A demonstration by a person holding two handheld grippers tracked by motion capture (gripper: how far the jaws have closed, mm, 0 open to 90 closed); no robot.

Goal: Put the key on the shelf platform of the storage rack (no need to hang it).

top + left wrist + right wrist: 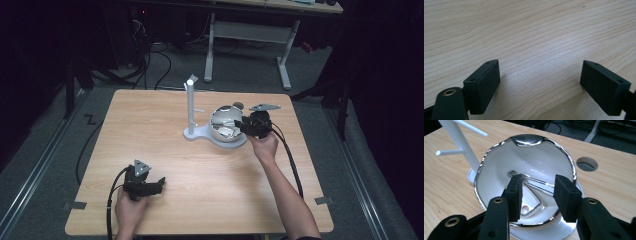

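A shiny round bowl [224,120] with a chrome rim and white inside [496,165] sits on the flat base of a white stand [190,107] near the middle of the wooden table [210,195]. A bent metal wire piece [537,182] lies in the bowl's bottom. My right gripper [240,125] is at the bowl's right edge. In the right gripper view it [537,195] is open above the bowl's near rim, with nothing between its jaws. My left gripper [161,183] rests near the front left of the table, and its jaws [540,82] are wide open over bare wood.
The stand's upright pole [461,142] carries thin side pegs and rises just left of the bowl. A round cable hole [587,163] is in the tabletop behind the bowl. Cables trail from both grippers toward the front edge. Another desk's legs [285,65] stand on the floor beyond.
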